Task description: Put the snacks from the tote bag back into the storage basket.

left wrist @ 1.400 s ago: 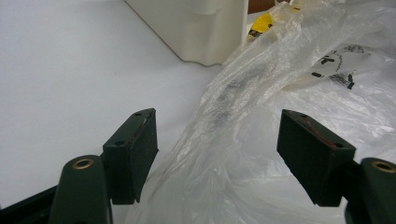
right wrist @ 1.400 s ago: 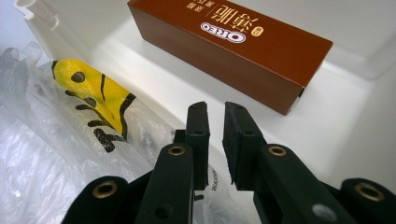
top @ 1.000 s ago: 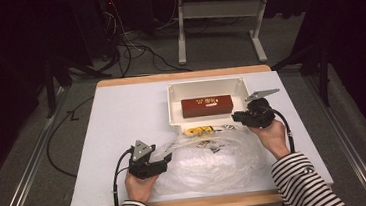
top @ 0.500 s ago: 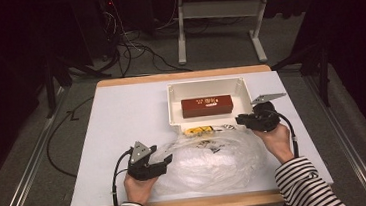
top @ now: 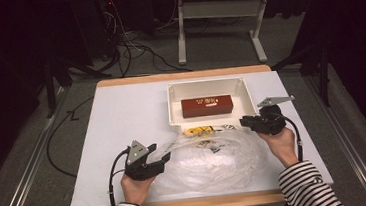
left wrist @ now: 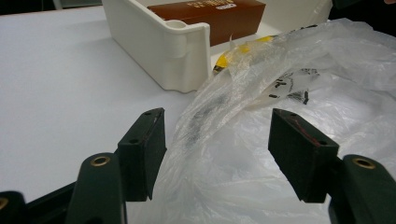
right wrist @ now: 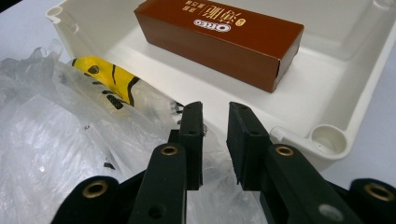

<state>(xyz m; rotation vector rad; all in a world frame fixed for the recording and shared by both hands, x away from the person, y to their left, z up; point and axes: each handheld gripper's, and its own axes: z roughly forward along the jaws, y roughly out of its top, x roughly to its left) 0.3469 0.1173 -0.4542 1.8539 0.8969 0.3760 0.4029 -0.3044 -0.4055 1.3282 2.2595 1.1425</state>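
1. You hold two tools, one per hand. Your left tool sits at the left edge of the one crumpled clear plastic bag. Its jaws stand well apart and have just been closing a little. In the left gripper view the film bulges up between them, and the black rubbery pads do not press on it.
2. Your right tool is at the bag's far right corner, just beside the tray's near wall. Its jaws stand a narrow gap apart and have just been opening slightly. In the right gripper view, thin film lies below and between the pads, but I cannot tell whether it is pinched; no grip shows.
3. The bag is thin, glossy and wrinkled, with small black print. It lies in a loose heap on the white smooth counter, near the front edge, between your two hands.
4. One yellow packet with black markings shows through the film at the bag's far edge, touching the tray's near wall.
5. One white rectangular hard-plastic tray, with rounded corner posts, stands just beyond the bag.
6. One long brown cardboard box with light lettering lies flat inside the tray.
7. Both your sleeves are striped black and white.
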